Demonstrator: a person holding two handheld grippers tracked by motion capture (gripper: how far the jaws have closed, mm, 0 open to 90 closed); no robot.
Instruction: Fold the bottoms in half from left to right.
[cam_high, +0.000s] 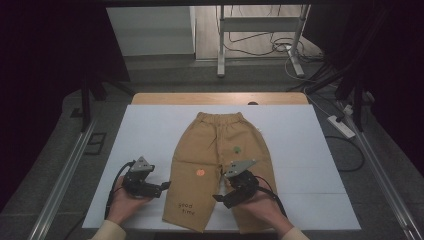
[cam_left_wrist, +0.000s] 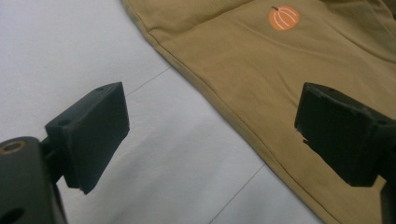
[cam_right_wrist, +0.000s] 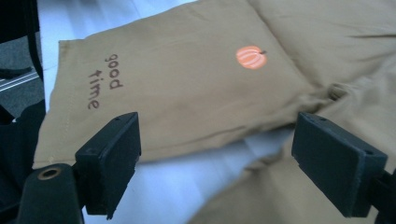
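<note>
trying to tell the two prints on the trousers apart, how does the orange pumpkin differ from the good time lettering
The orange pumpkin is a small striped picture; the good time lettering is dark brown words on two lines. The pumpkin sits higher up the leg, the lettering near the hem. Both are printed on the same leg of the tan trousers.

— Tan trousers, spread flat on the white sheet, waistband at the far end, legs toward the near edge.
— Any marks?
— Orange pumpkin and brown "good time" lettering on the left leg; small green print on the right.
</note>
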